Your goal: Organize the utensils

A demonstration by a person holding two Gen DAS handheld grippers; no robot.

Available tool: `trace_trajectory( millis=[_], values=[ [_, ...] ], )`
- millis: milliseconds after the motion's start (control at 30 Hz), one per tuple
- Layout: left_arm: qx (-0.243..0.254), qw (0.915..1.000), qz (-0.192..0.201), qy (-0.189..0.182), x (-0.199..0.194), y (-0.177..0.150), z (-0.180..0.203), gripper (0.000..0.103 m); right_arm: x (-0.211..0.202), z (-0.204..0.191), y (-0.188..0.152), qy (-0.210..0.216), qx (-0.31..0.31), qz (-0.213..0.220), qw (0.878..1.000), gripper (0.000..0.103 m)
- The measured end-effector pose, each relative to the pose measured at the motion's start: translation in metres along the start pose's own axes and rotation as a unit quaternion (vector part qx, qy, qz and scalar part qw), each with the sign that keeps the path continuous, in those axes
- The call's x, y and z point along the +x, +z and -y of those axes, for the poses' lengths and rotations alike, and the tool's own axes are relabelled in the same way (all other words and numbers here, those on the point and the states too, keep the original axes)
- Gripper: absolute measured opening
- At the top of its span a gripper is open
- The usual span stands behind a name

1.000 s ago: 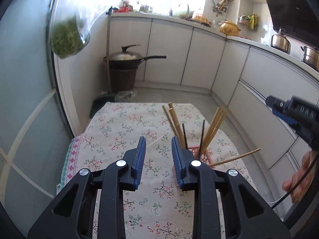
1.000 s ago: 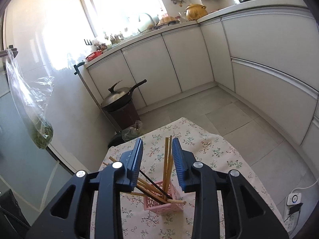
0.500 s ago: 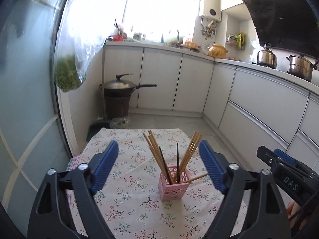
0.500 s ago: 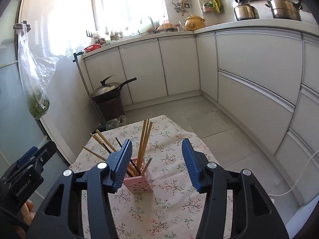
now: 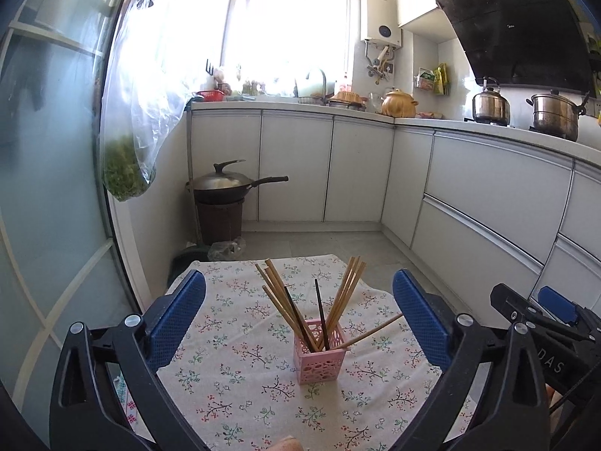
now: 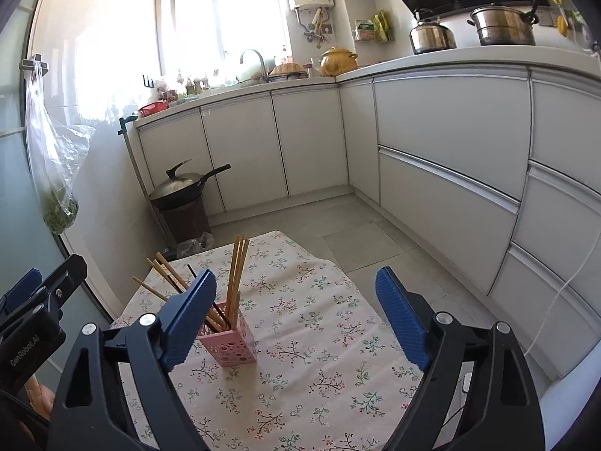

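On the floral tablecloth (image 5: 240,372) all chopsticks (image 5: 340,300) sit in the pink holder (image 5: 319,357); my left gripper (image 5: 300,323) and right gripper (image 6: 296,319) have just sprung wide, holding nothing. Looks finished, so next I'd just back off.

Both wrist cams look fwd & slightly down over the tabletop (image 5: 233,372), fairly near; left from left, right from right. Shared: pink holder (image 5: 319,357) w/ chopsticks (image 6: 236,263), cabinets.

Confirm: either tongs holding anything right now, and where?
Nothing held. Left tongs and right tongs have just been opening, nothing between them; chopsticks sit in the pink holder.
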State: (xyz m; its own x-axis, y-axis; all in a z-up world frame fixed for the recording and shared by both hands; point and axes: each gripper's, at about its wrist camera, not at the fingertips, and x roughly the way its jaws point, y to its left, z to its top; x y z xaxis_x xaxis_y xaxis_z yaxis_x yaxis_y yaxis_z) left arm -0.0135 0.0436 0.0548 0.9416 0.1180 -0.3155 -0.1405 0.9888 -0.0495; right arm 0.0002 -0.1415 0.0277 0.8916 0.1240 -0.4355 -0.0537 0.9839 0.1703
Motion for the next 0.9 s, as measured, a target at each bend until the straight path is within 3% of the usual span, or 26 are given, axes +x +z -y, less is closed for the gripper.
trace_trajectory(
  millis=[233,467,900],
  values=[
    [0.016,0.9998,0.011,0.001,-0.006,0.000,0.006,0.096,-0.011,0.005,-0.002,-0.020,0.005,0.028,0.999,0.096],
    [0.009,0.9997,0.024,-0.002,-0.013,0.000,0.007,0.096,-0.015,0.010,-0.004,-0.041,0.008,0.030,0.999,0.096],
    [0.013,0.9994,-0.031,-0.010,-0.003,-0.006,0.011,0.096,-0.017,0.017,-0.005,-0.057,0.008,0.036,0.998,0.096]
  ],
)
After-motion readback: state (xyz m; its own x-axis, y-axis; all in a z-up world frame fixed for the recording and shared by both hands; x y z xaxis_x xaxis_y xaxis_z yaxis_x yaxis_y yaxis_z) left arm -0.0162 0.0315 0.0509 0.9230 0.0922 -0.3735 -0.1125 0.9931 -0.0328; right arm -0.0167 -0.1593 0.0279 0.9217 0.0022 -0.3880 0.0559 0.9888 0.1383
